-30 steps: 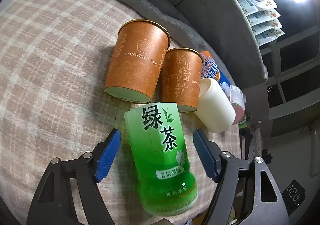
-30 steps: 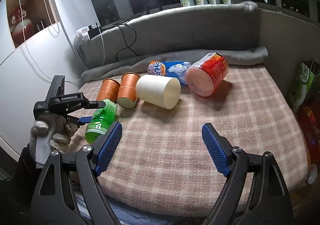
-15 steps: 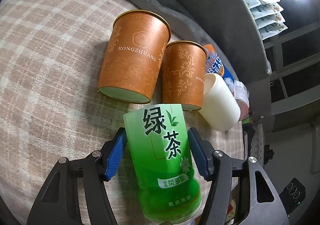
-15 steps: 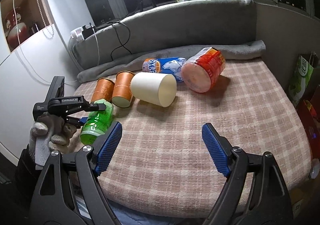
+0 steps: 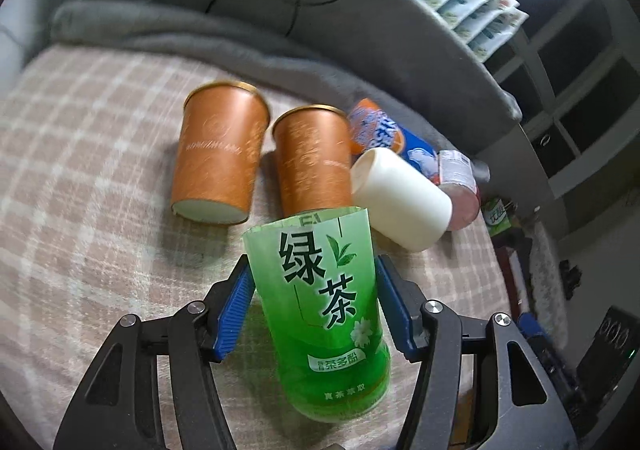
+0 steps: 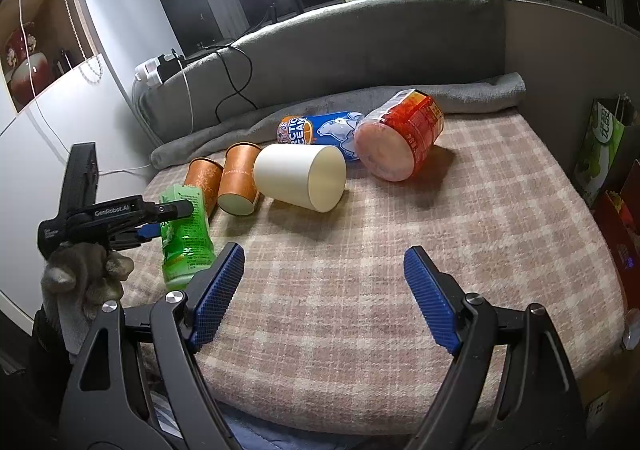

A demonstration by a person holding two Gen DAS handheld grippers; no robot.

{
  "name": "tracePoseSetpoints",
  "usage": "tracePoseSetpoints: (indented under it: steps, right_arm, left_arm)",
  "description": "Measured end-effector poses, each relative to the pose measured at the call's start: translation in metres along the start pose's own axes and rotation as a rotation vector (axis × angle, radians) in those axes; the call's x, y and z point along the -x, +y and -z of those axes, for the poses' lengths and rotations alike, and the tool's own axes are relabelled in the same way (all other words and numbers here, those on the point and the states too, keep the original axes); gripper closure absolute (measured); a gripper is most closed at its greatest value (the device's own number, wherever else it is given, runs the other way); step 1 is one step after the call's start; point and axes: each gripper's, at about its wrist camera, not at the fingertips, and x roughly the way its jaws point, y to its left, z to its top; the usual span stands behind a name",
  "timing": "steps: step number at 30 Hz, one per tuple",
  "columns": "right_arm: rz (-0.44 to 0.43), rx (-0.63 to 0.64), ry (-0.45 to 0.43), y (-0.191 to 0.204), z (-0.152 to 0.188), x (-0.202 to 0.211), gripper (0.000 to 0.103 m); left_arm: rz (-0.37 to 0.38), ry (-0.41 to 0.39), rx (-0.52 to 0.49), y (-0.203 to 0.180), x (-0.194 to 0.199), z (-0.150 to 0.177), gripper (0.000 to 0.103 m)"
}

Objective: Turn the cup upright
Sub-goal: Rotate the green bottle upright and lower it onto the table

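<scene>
A green tea cup (image 5: 320,298) with Chinese lettering is clamped between the blue pads of my left gripper (image 5: 312,302), which is shut on its sides. The cup is lifted and tilted, its open end pointing away over the plaid blanket (image 5: 80,178). In the right wrist view the same green cup (image 6: 186,238) is raised off the blanket's left side, held by the left gripper (image 6: 168,210). My right gripper (image 6: 320,290) is open and empty, hovering over the blanket's front edge.
Two orange paper cups (image 5: 218,158) (image 5: 314,166) lie on their sides beyond the green one. A white cup (image 6: 300,176), a blue can (image 6: 320,132) and a red cup (image 6: 400,140) also lie on the blanket. A grey padded wall (image 6: 360,42) and rolled towel run behind.
My left gripper closed on the green cup and lifted it, tilting it off the blanket. The right gripper stayed open and barely moved.
</scene>
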Motion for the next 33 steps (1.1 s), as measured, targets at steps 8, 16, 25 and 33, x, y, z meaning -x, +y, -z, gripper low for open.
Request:
tracePoseSetpoints:
  steps: [8,16,25,33]
  right_arm:
    - [0.003,-0.007,-0.003,-0.003,0.000,0.002,0.018]
    - [0.003,-0.016,-0.008,-0.007,0.001,0.003,0.018]
    - [0.022,-0.010,-0.019,-0.010,0.003,0.008,0.018]
    - [0.056,0.010,-0.018,-0.009,0.005,0.007,0.018]
  left_arm:
    - [-0.070,-0.102,-0.148,-0.033,0.006,0.005,0.044]
    - [-0.174,-0.194,-0.326,-0.064,-0.001,0.019,0.044]
    - [-0.265,-0.281,-0.501,-0.094,-0.012,0.042,0.044]
    - [-0.250,-0.280,-0.507,-0.098,-0.008,0.049,0.045]
